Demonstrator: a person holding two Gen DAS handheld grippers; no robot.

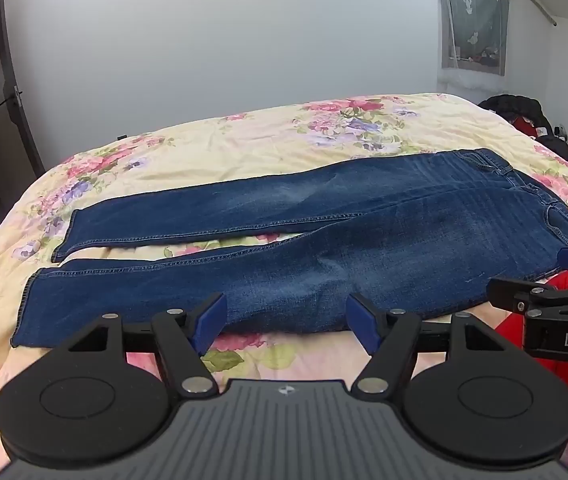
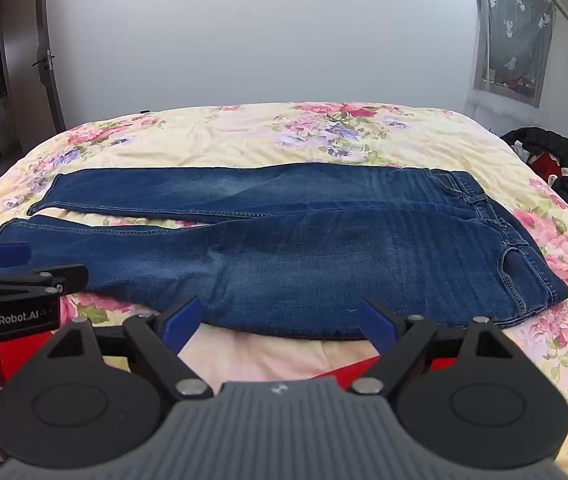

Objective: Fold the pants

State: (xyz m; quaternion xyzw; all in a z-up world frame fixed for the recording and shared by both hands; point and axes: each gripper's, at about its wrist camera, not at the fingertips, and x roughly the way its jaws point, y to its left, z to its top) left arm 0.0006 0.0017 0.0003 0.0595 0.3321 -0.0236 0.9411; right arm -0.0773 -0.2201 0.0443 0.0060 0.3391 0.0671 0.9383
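Observation:
Blue jeans (image 1: 324, 232) lie flat across the bed, waistband to the right, both legs stretched left and slightly apart; they also show in the right wrist view (image 2: 324, 240). My left gripper (image 1: 286, 322) is open and empty, just in front of the near leg's lower edge. My right gripper (image 2: 280, 324) is open and empty, in front of the near edge at the thigh. The right gripper shows at the right edge of the left wrist view (image 1: 556, 292), the left gripper at the left edge of the right wrist view (image 2: 24, 272).
The bed has a cream floral cover (image 1: 244, 144). Dark and red clothes are piled at the bed's far right (image 2: 548, 160). A red item (image 1: 532, 320) lies at the near edge. A door stands at the left (image 2: 50, 60), a curtained window at the right (image 2: 512, 36).

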